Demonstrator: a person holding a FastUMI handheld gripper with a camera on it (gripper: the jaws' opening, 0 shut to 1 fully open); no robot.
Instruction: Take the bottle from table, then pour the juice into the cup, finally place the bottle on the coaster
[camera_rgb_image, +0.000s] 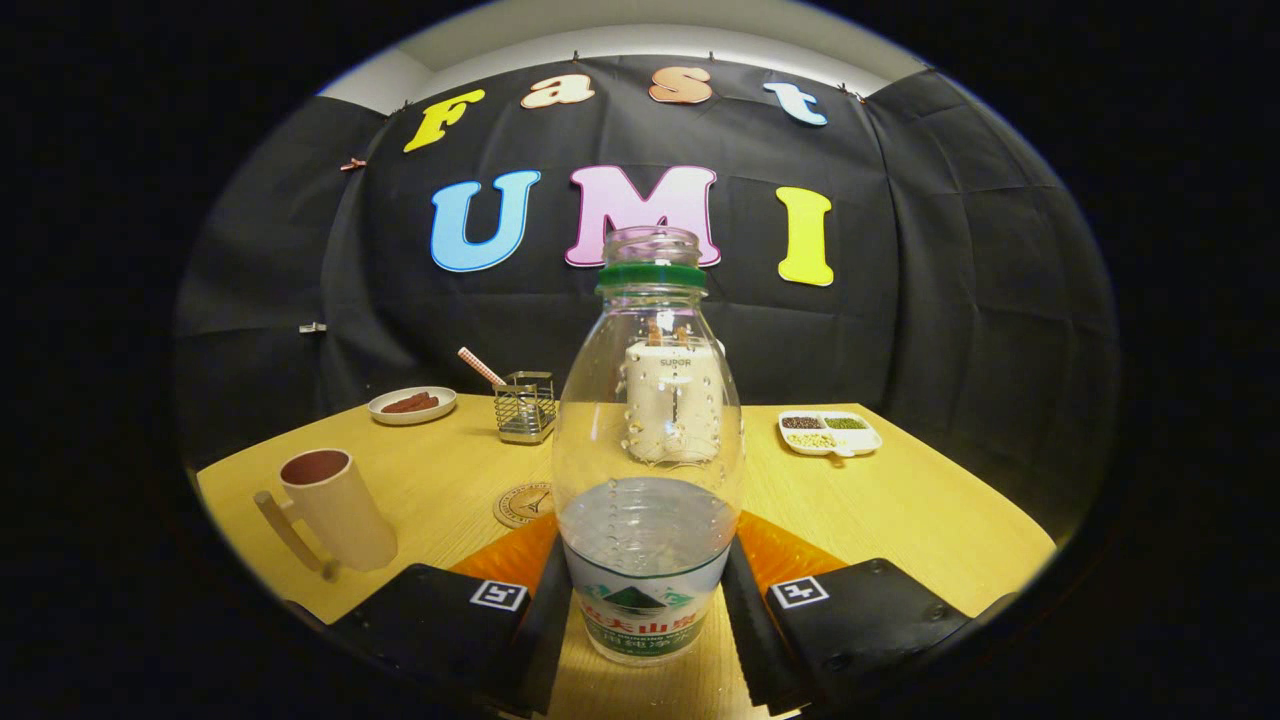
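Light: warm, even, from above; bench (420, 480) bright, cloth wall dim.
Glare: small glints on bottle (648, 470).
Distortion: strong fisheye bending at edges.
Focus: centre sharp, rim softer.

bottle (648, 470) between the fingers (745, 610), coaster (522, 505) just behind, cup (335, 508) left

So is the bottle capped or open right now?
Open: the bottle, upright between the fingers of the gripper, shows a bare mouth above its green neck ring.

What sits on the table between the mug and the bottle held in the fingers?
In the gripper view, only the round coaster lies between the mug and the bottle; the gripper is closed on the bottle.
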